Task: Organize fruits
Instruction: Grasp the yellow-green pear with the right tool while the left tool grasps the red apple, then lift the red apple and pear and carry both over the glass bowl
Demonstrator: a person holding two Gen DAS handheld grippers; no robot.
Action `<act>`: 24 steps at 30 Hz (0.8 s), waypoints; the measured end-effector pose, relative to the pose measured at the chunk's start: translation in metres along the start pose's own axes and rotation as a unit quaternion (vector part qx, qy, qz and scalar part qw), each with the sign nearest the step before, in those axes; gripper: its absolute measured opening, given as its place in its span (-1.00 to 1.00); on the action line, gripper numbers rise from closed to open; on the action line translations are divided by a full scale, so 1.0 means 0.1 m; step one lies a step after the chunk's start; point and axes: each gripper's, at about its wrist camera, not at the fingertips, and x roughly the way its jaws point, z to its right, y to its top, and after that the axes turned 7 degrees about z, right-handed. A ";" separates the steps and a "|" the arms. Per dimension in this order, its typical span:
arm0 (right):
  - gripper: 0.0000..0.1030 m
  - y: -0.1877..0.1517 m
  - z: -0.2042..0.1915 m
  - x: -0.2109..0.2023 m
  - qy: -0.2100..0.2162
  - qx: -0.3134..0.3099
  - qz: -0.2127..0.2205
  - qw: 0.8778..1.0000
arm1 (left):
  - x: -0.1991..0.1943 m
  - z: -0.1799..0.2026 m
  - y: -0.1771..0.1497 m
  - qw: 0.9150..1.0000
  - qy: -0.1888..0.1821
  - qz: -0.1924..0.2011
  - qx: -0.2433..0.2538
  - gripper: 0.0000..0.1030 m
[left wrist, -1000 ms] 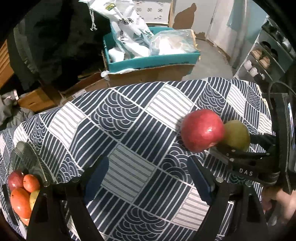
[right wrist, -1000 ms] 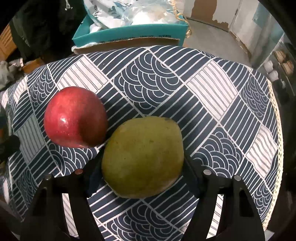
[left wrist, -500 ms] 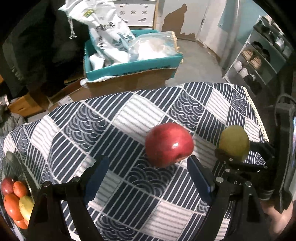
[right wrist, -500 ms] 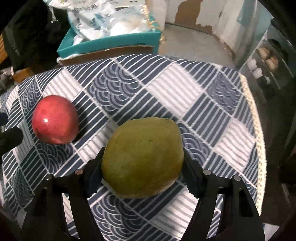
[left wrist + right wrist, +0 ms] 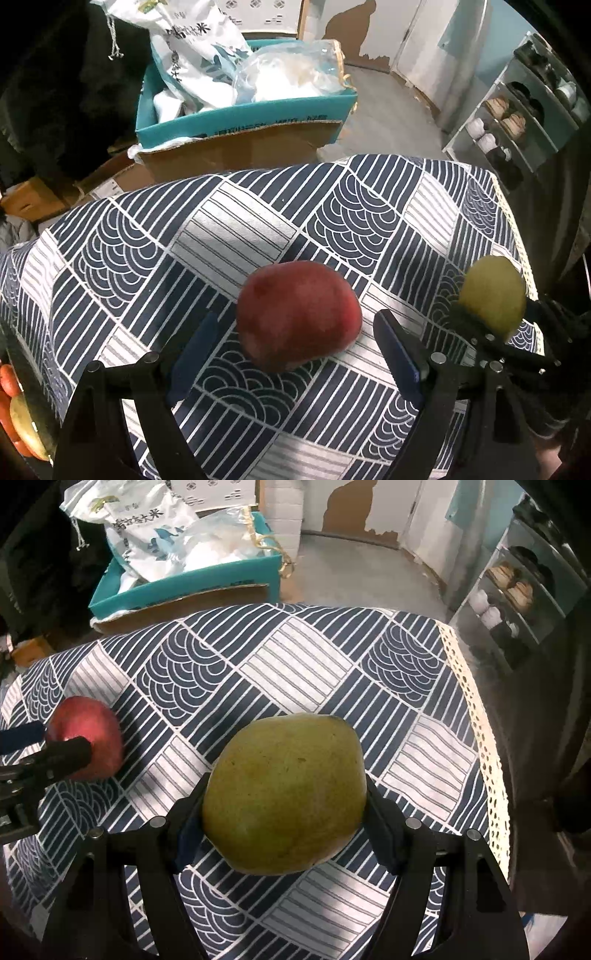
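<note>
Patterned cloth (image 5: 236, 236) now carries only the apple (image 5: 298, 314), which a second ago sat beside your left gripper (image 5: 295, 343) and is now between its open jaws, unpinched. Your right gripper (image 5: 284, 823), clamped on the pear (image 5: 284, 794), has lifted it clear; close on the apple next.

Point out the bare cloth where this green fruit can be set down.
Free: the far half of the tablecloth, between the red apple and the lace edge, and the near right strip beside that edge. Crowded: the left side, where the open left gripper straddles the apple; the right gripper grips the green fruit.
</note>
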 end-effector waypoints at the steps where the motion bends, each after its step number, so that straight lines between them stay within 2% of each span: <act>1: 0.44 0.00 0.01 0.00 0.001 0.003 0.000 1.000 | 0.03 0.00 0.00 1.000 0.000 -0.002 -0.002 0.70; 9: 0.44 -0.01 0.06 0.02 0.006 0.013 -0.002 1.000 | 0.20 -0.08 0.00 0.999 -0.010 -0.013 -0.027 0.69; 13: 0.44 -0.02 0.05 0.02 0.010 0.014 -0.003 1.000 | 0.23 -0.10 -0.02 0.998 -0.038 -0.018 -0.037 0.54; 24: 0.44 -0.04 -0.05 -0.04 0.015 0.004 0.004 1.000 | 0.08 -0.05 -0.08 1.000 -0.010 0.005 0.005 0.53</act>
